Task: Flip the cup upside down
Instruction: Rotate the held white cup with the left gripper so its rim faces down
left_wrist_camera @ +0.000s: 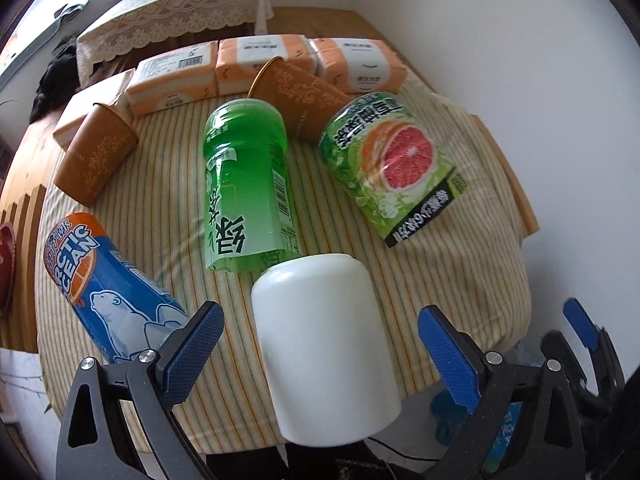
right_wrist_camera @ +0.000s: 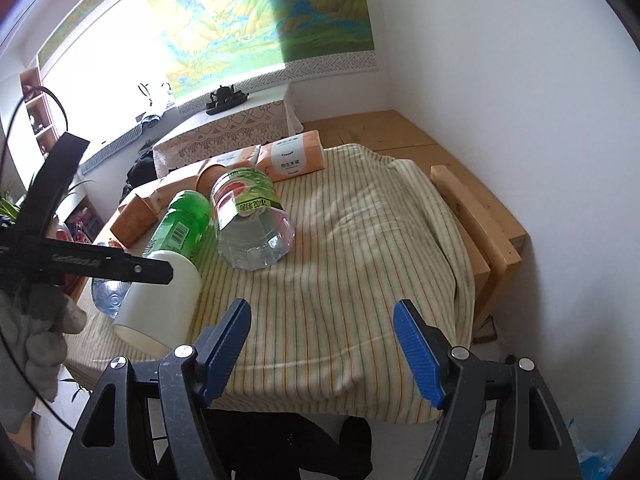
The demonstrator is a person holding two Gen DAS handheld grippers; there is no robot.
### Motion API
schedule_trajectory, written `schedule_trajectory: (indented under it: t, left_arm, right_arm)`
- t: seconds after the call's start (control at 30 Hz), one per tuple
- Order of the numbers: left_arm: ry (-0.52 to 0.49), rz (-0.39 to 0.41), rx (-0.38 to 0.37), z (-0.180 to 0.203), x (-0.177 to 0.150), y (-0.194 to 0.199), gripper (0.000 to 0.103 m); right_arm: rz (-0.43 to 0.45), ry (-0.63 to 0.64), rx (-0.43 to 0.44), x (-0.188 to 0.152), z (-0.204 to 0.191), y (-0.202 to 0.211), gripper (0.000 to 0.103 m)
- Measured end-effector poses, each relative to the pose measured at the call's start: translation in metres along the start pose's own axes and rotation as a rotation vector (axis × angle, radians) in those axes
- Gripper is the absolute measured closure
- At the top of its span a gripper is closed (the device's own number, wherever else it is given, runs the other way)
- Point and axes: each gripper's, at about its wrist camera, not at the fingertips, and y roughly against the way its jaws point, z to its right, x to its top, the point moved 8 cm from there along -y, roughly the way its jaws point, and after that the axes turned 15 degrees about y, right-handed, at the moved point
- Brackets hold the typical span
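At the near edge of the striped cloth [left_wrist_camera: 460, 280] the white cup [left_wrist_camera: 324, 348] lies on its side, base toward the green bottle [left_wrist_camera: 248, 188] just behind it. The left gripper [left_wrist_camera: 320, 344] has its jaws apart, one each side of the cup, not touching. The right gripper [right_wrist_camera: 322, 348], to the cup's right, is spread wide on nothing.

Surface [right_wrist_camera: 476, 216]: wooden, draped with a striped cloth [left_wrist_camera: 460, 280], rumpled at the right edge. On the cloth: white cup [left_wrist_camera: 324, 348] on its side at the near edge; green bottle [left_wrist_camera: 248, 188], grapefruit bottle [left_wrist_camera: 392, 168] and blue bottle [left_wrist_camera: 108, 292], all lying down; two brown cups [left_wrist_camera: 96, 152] [left_wrist_camera: 296, 92], both tipped; tissue packs [left_wrist_camera: 264, 64] in a row along the far edge.
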Motion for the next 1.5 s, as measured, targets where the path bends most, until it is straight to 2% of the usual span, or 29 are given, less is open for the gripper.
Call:
schedule_trajectory:
  t: [0.27,0.47,0.73,0.97,1.1,1.5]
  left_arm:
    - [0.040,-0.023,0.035,-0.002,0.003,-0.019,0.019]
    - [0.033,-0.023,0.052,-0.004,0.005,-0.025,0.024]
    - [0.000,-0.015,0.065,0.002,0.008,-0.028,0.026]
    - [0.006,-0.020,0.020,0.006,0.006,-0.023,0.026]
    - [-0.015,0.015,-0.012,0.008,0.000,-0.005,0.026]
    - [-0.099,0.202,-0.072,0.022,-0.007,0.047,0.026]
  right_arm:
    - [0.009,0.019,0.003,-0.004,0.000,0.000,0.033]
    - [0.017,0.024,-0.009,-0.006,0.004,0.003,0.033]
    - [0.019,0.014,-0.018,-0.008,0.011,0.004,0.033]
    - [0.013,0.008,-0.020,-0.010,0.012,0.002,0.033]
    - [0.008,0.007,-0.018,-0.011,0.010,0.000,0.033]
    - [0.001,0.025,-0.021,-0.009,-0.001,-0.007,0.033]
